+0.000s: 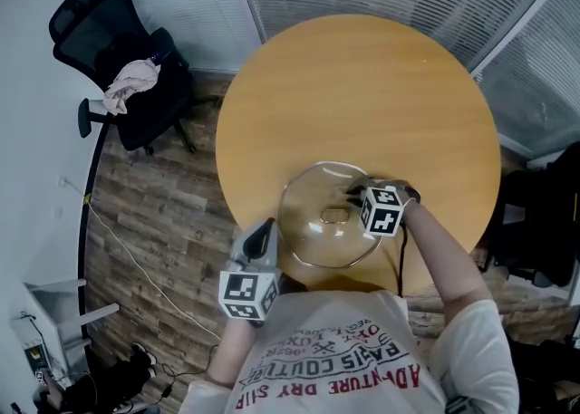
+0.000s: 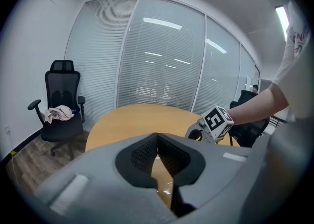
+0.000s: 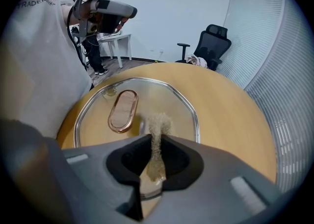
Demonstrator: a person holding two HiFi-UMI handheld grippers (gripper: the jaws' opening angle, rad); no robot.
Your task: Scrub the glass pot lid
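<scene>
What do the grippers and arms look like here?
The left gripper and right gripper have grey moulded bodies with black ribbed jaw pads. Each carries a white cube printed with black square markers. The person wears a white short-sleeved T-shirt with red and dark lettering.

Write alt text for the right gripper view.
The right gripper is shut on a thin tan scrubbing pad whose tip touches a metal-rimmed clear glass pot lid lying on a round wooden table. The left gripper shows at upper left, a black office chair behind the table.
</scene>
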